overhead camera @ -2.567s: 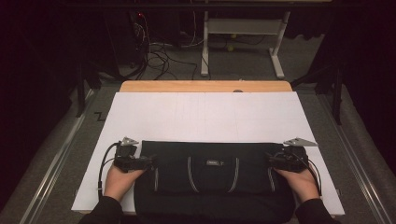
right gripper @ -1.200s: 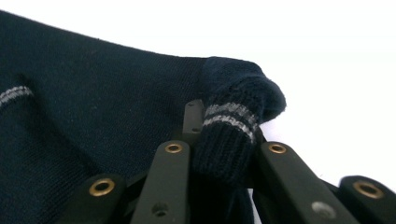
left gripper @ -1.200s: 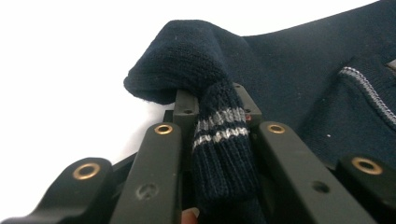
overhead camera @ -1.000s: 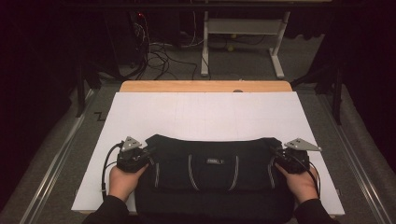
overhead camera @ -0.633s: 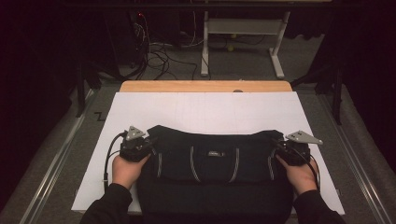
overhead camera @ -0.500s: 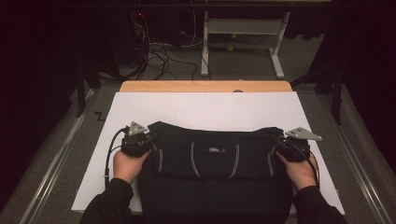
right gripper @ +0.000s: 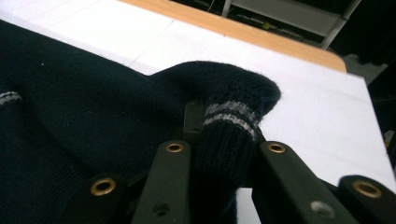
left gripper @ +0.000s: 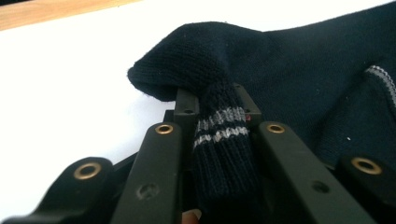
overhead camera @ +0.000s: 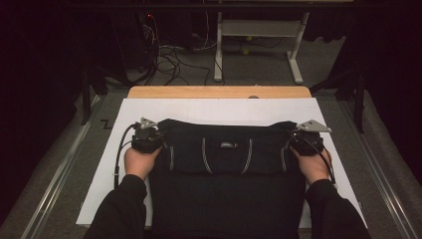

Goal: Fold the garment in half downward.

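Now each gripper, left gripper (overhead camera: 149, 135) and right gripper (overhead camera: 303, 140), clamps one sweater (overhead camera: 226, 164) corner

This looked like a lab or recording studio rather than a home. A white rectangular sheet (overhead camera: 219, 110) covered a pale wooden tabletop (overhead camera: 219, 92), and black curtains closed in the room from 9 to 3 o'clock. At 12 o'clock stood a grey metal desk frame (overhead camera: 259, 37) on grey carpet, with loose black cables (overhead camera: 166, 59) at 11 o'clock.
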Demonstrator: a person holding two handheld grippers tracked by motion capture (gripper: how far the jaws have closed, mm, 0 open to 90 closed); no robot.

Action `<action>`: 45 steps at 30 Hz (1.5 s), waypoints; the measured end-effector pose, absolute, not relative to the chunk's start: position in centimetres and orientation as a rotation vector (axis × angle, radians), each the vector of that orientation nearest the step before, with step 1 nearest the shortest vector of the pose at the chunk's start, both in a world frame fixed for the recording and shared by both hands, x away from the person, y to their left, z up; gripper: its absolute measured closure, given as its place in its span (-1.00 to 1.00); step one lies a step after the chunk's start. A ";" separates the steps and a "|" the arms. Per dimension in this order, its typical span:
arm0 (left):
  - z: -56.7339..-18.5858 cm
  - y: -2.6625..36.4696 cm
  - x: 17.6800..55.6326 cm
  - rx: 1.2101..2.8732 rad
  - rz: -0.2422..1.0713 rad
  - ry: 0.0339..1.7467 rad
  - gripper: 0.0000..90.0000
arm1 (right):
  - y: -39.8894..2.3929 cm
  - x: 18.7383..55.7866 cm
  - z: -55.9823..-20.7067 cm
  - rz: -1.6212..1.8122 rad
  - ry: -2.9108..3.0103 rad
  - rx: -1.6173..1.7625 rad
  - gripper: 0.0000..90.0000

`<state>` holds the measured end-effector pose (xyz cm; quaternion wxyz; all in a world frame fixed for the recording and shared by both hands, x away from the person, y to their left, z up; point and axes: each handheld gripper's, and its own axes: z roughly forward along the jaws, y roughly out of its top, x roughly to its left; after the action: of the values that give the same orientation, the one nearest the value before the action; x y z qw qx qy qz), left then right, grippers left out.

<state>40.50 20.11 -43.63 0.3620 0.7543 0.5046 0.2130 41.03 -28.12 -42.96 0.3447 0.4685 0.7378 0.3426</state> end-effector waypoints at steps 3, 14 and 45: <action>-43.8 20.3 40.7 1.931 0.539 1.315 0.63 | -27.6 42.1 -42.7 0.866 1.919 1.192 0.79; -46.2 20.1 42.1 1.994 0.496 1.365 0.56 | -26.9 43.9 -44.5 0.764 1.966 1.262 0.78; -44.9 20.7 37.3 1.839 0.461 1.310 -0.37 | -29.3 38.0 -43.9 1.006 1.915 1.312 -0.07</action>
<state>37.29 20.69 -44.94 0.4062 0.7292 0.5195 0.1827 38.02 -29.35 -43.90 0.3012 0.4944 0.7217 0.3794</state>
